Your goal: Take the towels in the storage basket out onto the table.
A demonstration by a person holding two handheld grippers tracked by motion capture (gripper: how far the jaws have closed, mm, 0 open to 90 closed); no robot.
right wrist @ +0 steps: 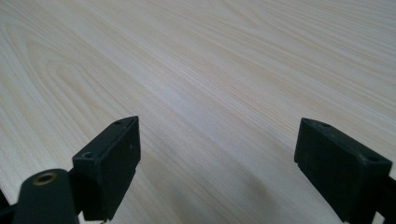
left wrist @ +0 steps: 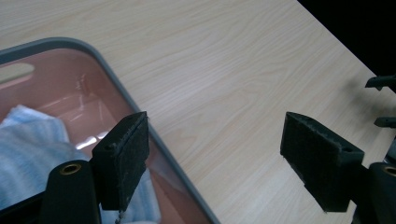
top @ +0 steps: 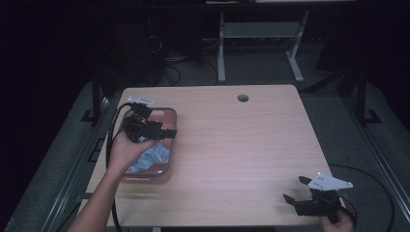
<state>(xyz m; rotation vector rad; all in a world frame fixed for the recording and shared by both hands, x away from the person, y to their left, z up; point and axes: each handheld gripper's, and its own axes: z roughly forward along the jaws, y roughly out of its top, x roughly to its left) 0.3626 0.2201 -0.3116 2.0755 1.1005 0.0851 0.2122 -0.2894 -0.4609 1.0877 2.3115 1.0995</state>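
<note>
A wooden table point(top: 232, 145) seen from above; at its left side sits a pink tub point(top: 167, 116) with a grey rim, holding a crumpled blue cloth point(top: 150, 157); the left gripper point(top: 167, 133) hangs over the tub, jaws wide apart and empty, one over the cloth and one past the rim; the right gripper point(top: 295, 189) rests low at the table's near right corner, jaws spread, holding nothing.
</note>
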